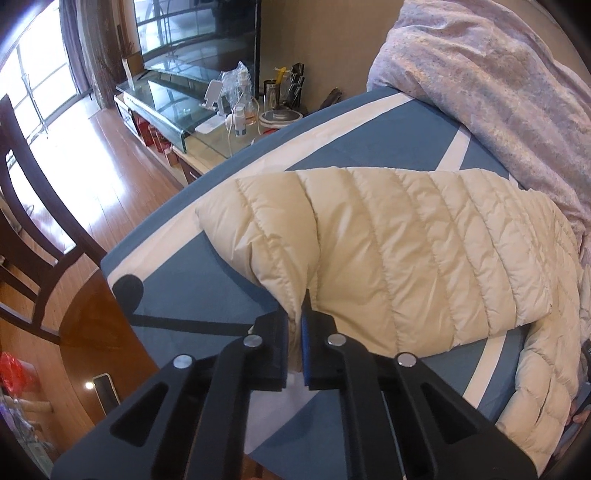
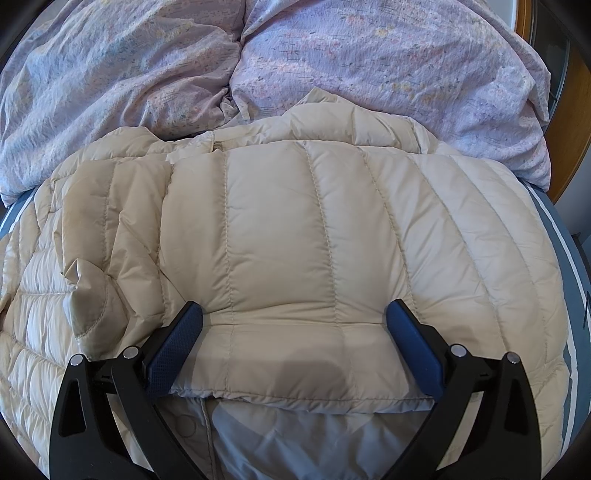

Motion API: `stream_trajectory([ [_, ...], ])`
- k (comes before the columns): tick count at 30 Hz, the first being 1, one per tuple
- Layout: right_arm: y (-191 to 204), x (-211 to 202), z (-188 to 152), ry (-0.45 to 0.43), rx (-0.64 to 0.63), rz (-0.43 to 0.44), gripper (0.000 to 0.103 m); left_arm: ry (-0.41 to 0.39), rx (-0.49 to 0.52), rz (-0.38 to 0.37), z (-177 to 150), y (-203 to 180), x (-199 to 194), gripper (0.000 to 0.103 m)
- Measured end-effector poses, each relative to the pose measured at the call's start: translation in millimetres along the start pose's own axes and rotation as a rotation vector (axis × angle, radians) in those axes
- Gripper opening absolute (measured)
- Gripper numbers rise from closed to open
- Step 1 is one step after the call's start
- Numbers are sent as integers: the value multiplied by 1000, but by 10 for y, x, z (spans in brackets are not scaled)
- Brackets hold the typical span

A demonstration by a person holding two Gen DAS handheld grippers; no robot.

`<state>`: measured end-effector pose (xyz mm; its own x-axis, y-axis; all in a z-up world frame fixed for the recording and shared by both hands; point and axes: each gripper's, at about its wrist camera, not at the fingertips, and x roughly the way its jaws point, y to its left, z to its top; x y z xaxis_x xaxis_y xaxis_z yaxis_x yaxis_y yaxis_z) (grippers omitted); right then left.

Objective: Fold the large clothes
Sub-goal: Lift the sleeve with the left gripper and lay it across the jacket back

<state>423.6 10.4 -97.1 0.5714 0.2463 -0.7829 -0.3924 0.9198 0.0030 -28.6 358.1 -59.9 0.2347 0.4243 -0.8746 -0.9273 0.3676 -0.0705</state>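
Cream quilted jacket (image 1: 388,251) spread over blue-and-white sheet (image 1: 207,306), filling centre and right of left wrist frame. Sleeve (image 1: 280,236) reaching toward centre-left, its cuff end drooping down to bottom centre. Left gripper (image 1: 294,332) at bottom centre, clenched on that cuff fabric, a pinch of cream cloth squeezed between the two pads. Lilac floral duvet (image 1: 487,88) heaped in upper right, touching jacket's far edge. Glass TV stand (image 1: 162,107) in upper left with bottles and small clutter on it, TV (image 1: 195,33) above. Dark wooden chair (image 1: 33,206) at left edge on wood floor (image 1: 122,155). Round brown table (image 1: 96,332) at lower left, phone (image 1: 105,391) lying on it.

In right wrist frame, jacket (image 2: 303,229) filling the middle, quilting seams running top to bottom. Folded-over panel with hemmed edge across lower centre, pale grey lining (image 2: 295,439) showing beneath it at bottom. Right gripper (image 2: 293,328) at bottom, released: blue pads (image 2: 177,347) wide apart, one on each side of the folded panel, tips resting on or just above the fabric, nothing pinched. Crumpled sleeve bulge (image 2: 92,306) at left, beside left finger. Duvet (image 2: 147,74) across whole top, meeting jacket collar at upper centre. Sheet (image 2: 554,229) visible as a strip at right edge.
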Motion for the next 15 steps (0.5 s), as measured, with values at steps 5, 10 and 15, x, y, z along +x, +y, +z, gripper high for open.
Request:
stream_trajectory([
  [5, -13, -1, -2, 0, 2, 0, 101, -32, 29, 6, 25, -78, -79, 5],
  [10, -4, 1, 0, 0, 4, -1, 102, -57, 41, -2, 32, -107, -145, 4],
  [15, -2, 1, 1, 0, 5, -1, 102, -90, 55, -16, 56, -140, -227, 4],
])
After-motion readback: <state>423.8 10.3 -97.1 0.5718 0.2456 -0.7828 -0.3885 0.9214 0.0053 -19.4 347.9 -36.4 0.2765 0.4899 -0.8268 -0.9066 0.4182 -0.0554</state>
